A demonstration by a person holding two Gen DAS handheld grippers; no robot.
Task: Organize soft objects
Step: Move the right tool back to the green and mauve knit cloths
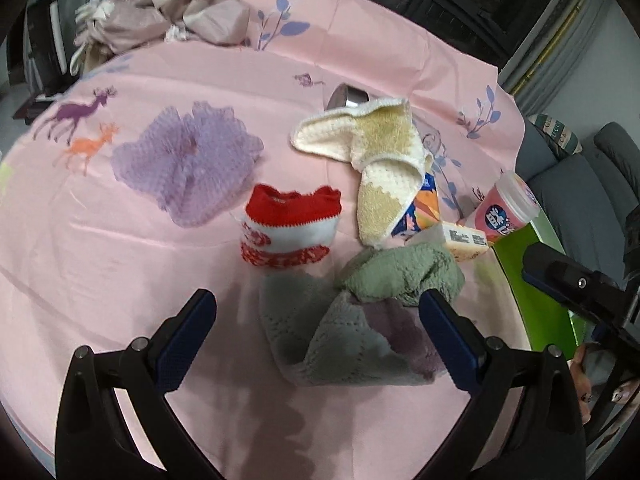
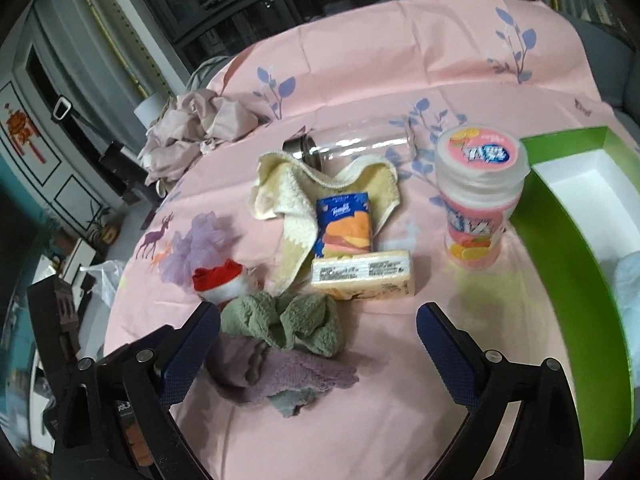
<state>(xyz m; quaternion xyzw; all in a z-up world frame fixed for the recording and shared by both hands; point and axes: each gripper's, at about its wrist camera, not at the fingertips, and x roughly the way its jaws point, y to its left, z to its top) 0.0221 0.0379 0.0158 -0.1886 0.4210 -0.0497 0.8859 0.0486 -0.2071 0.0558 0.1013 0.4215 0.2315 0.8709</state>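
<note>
Several soft knit pieces lie on the pink tablecloth (image 1: 100, 264). A green knit cloth (image 1: 404, 276) rests on a grey and mauve cloth (image 1: 336, 340), right between my left gripper's (image 1: 318, 312) open, empty fingers. A red and white knit piece (image 1: 290, 232), a purple lacy piece (image 1: 188, 160) and a cream and yellow cloth (image 1: 376, 160) lie farther off. My right gripper (image 2: 318, 326) is open and empty above the green cloth (image 2: 288, 320) and mauve cloth (image 2: 280, 372). A green box (image 2: 560, 264) with a white inside stands to the right.
A tissue pack (image 2: 346, 224), a wrapped cream block (image 2: 362, 276) and a pink lidded cup (image 2: 476, 196) stand mid-table. A metal-lidded glass jar (image 2: 304, 148) lies behind the cream cloth (image 2: 288, 200). A bundled beige fabric (image 1: 168, 8) sits at the far edge.
</note>
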